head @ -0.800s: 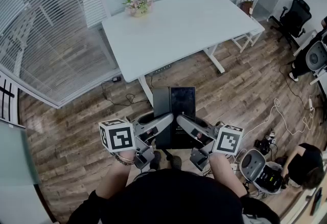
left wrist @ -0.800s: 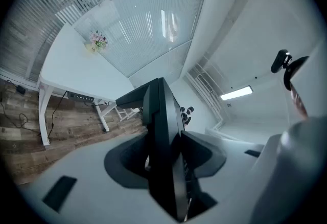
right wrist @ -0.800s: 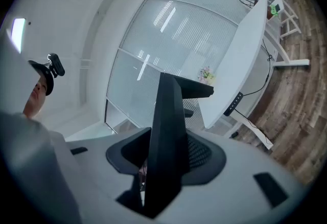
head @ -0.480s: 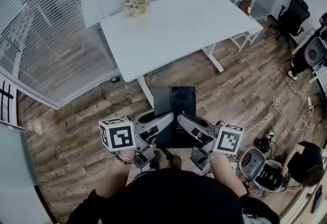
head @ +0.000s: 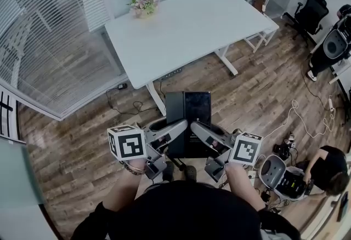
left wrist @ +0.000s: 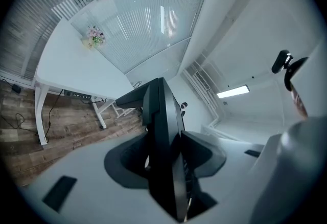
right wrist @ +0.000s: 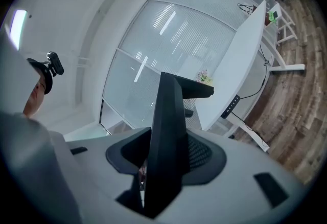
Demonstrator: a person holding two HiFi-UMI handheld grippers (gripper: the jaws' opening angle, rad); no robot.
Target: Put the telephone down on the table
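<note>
So the telephone [head: 188, 118] is a flat black slab, glossier on its right half, and it's up in the air over the wooden floor [head: 77, 140], held level between both grippers; it's not on the table [head: 186, 30] yet, it sits just on the near side of the table's near edge and touches nothing but the jaws.

Left gripper [head: 179, 126] is pinching the telephone's left edge; in the left gripper view the dark slab [left wrist: 162, 131] runs edge-on right through the left gripper [left wrist: 164, 164], jaws pressed on both faces. Right gripper [head: 197, 128] does the same on the right edge; the right gripper view shows the slab [right wrist: 169, 126] clamped edge-on in the right gripper [right wrist: 162, 164] too.

The white table is bare apart from a bunch of flowers [head: 143, 3] at its far left corner; a black office chair [head: 310, 14] stands far right; a person [head: 329, 170] crouches on the floor near right beside some cables [head: 299, 124].
</note>
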